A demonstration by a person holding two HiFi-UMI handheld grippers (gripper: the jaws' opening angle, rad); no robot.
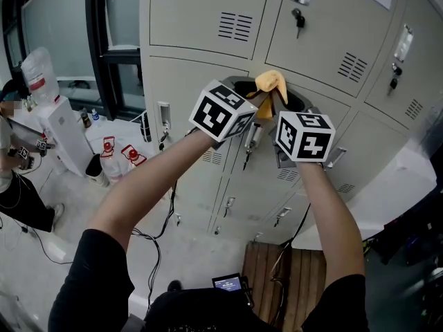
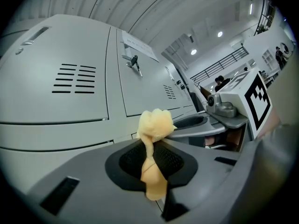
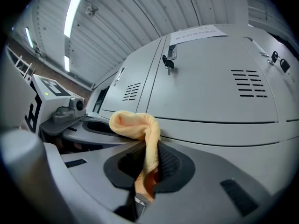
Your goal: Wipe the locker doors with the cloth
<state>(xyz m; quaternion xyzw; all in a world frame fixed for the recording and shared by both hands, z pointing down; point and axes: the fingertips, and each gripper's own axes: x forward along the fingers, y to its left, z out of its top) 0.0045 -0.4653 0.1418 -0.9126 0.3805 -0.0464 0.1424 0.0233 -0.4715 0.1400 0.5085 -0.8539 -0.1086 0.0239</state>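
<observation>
Both grippers are raised side by side in front of the grey locker doors [image 1: 208,19], and both pinch one yellow cloth [image 1: 269,85]. My left gripper [image 1: 250,97] is shut on the cloth [image 2: 153,139], which bunches above its pads. My right gripper [image 1: 280,102] is shut on the cloth [image 3: 140,129] too, with a folded loop drooping to the left of its jaws. The cloth is held near the seam between two door rows [image 3: 219,120]. Whether it touches the metal I cannot tell.
Keys hang in several locks [image 1: 299,21]. A power cord [image 1: 166,206] runs down the lockers to the floor. A white water dispenser [image 1: 66,133] and spray bottles [image 1: 109,154] stand at the left. A person [image 1: 17,185] sits at the far left. A wooden pallet [image 1: 297,282] lies below.
</observation>
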